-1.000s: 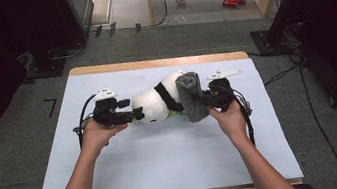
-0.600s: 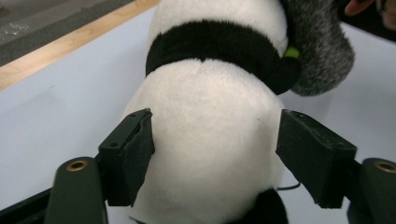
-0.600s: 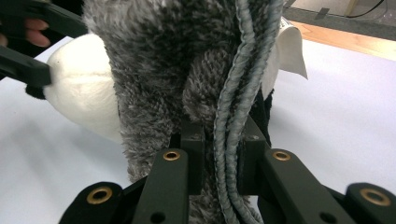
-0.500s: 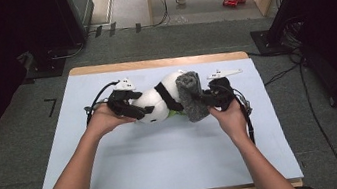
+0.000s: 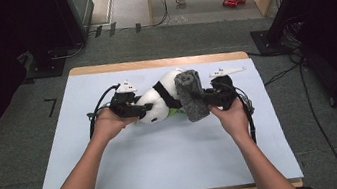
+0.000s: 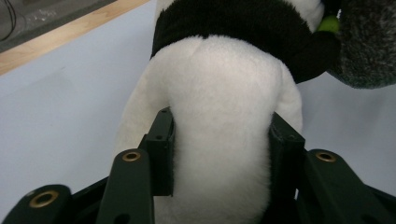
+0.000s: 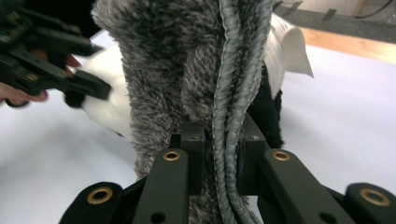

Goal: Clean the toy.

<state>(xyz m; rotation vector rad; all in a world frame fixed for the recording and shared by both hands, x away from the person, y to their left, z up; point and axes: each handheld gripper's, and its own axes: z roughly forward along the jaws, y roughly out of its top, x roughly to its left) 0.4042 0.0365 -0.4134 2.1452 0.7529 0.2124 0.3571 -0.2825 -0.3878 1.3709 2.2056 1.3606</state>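
From above, the panda plush (image 5: 157, 101) lies mid-tabletop (image 5: 176, 159) between both hands, its grey fuzzy bag (image 5: 191, 96) screening its far end; the left tool (image 6: 219, 144), jaws just closing, clamps its white body, and the right tool (image 7: 223, 154) pinches the bag's braided strap (image 7: 236, 93).

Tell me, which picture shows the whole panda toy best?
The high view: the panda toy lies whole between both grippers. The left gripper view shows its white body pinched up close; the right gripper view has it mostly behind the grey furry cloth.
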